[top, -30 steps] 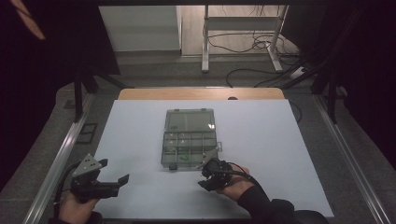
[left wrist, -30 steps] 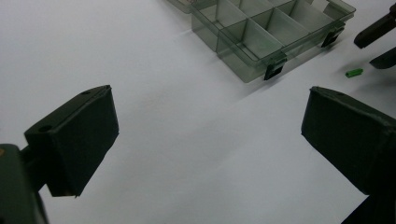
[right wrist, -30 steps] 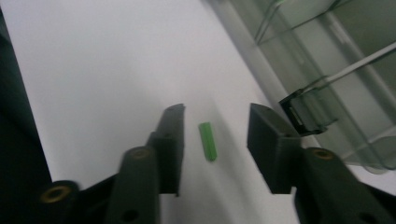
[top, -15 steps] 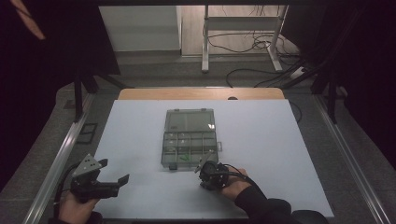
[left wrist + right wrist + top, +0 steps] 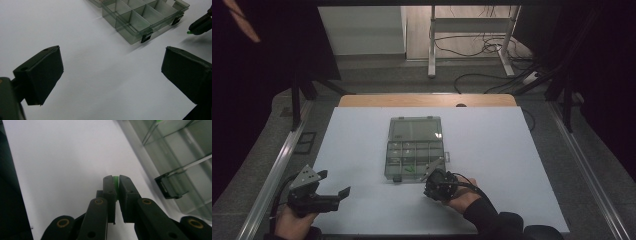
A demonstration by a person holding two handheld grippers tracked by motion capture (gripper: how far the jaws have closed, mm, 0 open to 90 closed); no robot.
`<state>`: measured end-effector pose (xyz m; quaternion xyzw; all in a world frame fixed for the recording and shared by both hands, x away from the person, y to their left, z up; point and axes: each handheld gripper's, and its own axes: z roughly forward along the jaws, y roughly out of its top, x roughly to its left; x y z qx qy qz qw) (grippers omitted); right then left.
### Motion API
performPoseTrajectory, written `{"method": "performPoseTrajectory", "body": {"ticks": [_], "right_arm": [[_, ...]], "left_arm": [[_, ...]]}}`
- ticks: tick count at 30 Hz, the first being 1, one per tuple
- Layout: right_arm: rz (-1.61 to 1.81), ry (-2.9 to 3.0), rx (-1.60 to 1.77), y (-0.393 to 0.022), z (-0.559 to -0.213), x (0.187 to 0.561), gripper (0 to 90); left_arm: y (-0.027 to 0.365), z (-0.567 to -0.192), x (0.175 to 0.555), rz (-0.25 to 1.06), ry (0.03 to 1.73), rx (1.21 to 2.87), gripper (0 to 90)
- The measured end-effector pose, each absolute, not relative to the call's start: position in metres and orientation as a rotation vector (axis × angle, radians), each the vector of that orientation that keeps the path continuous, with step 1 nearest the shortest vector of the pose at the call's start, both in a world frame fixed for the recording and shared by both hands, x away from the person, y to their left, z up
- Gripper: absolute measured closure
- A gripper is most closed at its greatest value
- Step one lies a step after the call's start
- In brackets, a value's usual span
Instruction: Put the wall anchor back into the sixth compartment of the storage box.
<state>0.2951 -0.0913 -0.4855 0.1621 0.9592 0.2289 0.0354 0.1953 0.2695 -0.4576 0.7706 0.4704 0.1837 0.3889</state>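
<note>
right gripper [image 5: 117, 181]: jaws have just been closing; now clamped on a small green piece [image 5: 115, 182]; thin green sliver shows between the tips in the right gripper view; in the left gripper view the same tips [image 5: 197, 26] show a green speck at their end; in the high view it [image 5: 432, 181] sits just off the near right corner of the box, held by the person's right hand [image 5: 464, 197]
green piece: pinched between the right gripper's pads, just above the white sheet, near the box's front edge; shape too small to tell
left gripper [image 5: 110, 72]: jaws wide apart; nothing between them, only bare sheet; in the high view it [image 5: 334, 192] rests at the near left of the sheet, held by the left hand [image 5: 294, 222], well apart from the box
compartment box [image 5: 416, 147]: clear grey plastic, lid open and lying flat on the far side; stands mid-sheet; dividers form small cells; something green lies in a near cell [image 5: 410, 168]
box latches: two dark clips on the near wall [image 5: 146, 38]; one shows close beside the right gripper's tips [image 5: 171, 185]
white sheet [image 5: 512, 165]: covers the tabletop; wooden edge [image 5: 427, 100] shows at the far side
surroundings: dark; cables on the floor beyond the table [image 5: 472, 47]
</note>
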Motion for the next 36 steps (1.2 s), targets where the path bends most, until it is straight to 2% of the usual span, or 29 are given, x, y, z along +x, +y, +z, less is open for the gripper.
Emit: {"method": "performPoseTrajectory", "body": {"ticks": [23, 36], "right_arm": [[0.905, 2.849, 0.550, -0.092, -0.460, 0.306, 83.3], [0.994, 2.825, 0.640, -0.088, -0.450, 0.324, 83.4]], "left_arm": [[0.270, -0.458, 0.196, 0.463, 1.204, 1.957, 4.5], [0.270, -0.458, 0.196, 0.461, 1.209, 1.958, 4.5]]}}
